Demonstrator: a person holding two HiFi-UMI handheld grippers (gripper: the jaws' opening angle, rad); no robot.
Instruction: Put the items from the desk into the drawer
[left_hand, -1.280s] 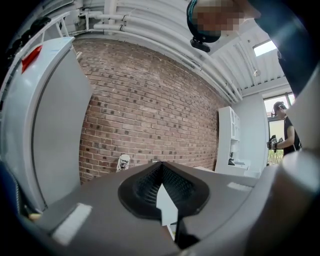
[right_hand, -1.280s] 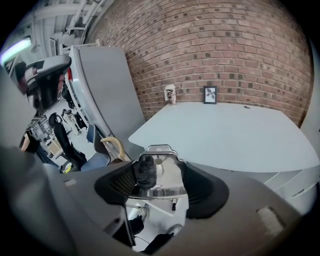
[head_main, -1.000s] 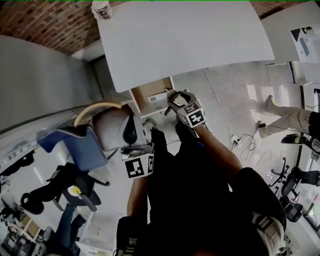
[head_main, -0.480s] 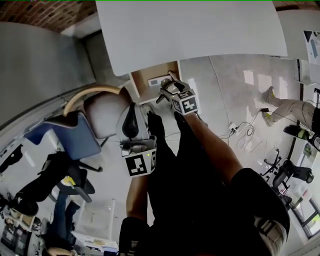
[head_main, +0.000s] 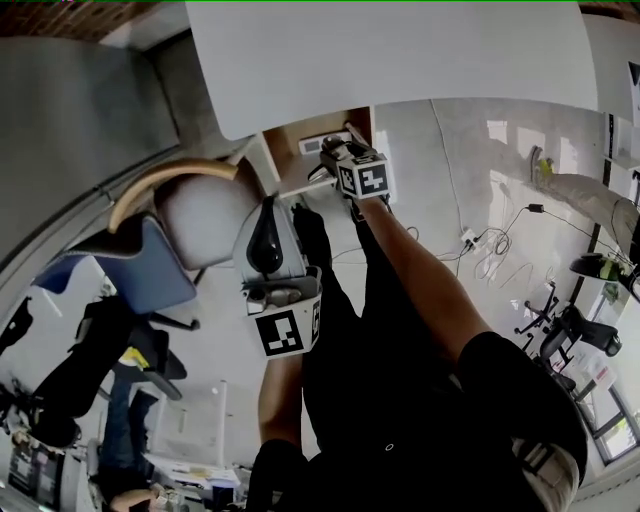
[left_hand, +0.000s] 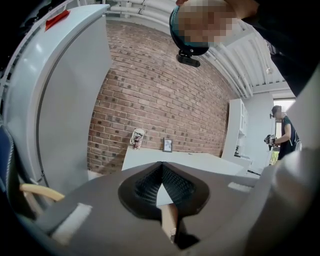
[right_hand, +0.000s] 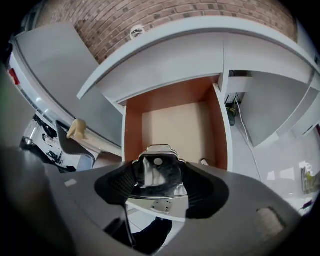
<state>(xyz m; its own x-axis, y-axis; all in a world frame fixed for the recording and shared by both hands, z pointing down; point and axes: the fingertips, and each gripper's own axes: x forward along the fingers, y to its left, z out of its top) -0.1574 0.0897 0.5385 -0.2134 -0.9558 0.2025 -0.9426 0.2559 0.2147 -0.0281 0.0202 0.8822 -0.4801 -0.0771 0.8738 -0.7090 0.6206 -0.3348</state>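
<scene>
My right gripper (right_hand: 158, 181) is shut on a shiny metal desk item (right_hand: 156, 167) with a small round hole near its top. It hangs over the open drawer (right_hand: 134, 131), whose pale wooden floor has orange-brown walls. A small object (right_hand: 204, 162) lies at the drawer's near right corner. In the head view the right gripper (head_main: 338, 160) is at the drawer (head_main: 288, 152) under the white desk (head_main: 400, 60). My left gripper (head_main: 266, 228) is held lower, beside the person's body. Its jaws (left_hand: 161, 167) are shut on nothing and point up at the desk (left_hand: 210, 162).
A patterned cup (left_hand: 136, 138) and a small picture frame (left_hand: 167, 145) stand on the desk before a brick wall. A blue chair with a wooden armrest (head_main: 150, 250) stands left of the drawer. Cables (head_main: 490, 255) lie on the floor to the right. Another person (left_hand: 285, 135) stands far off.
The right gripper has carried the metal item up to the open drawer. The left gripper has shifted slightly. The head view has tipped, and the cup has left that view.
</scene>
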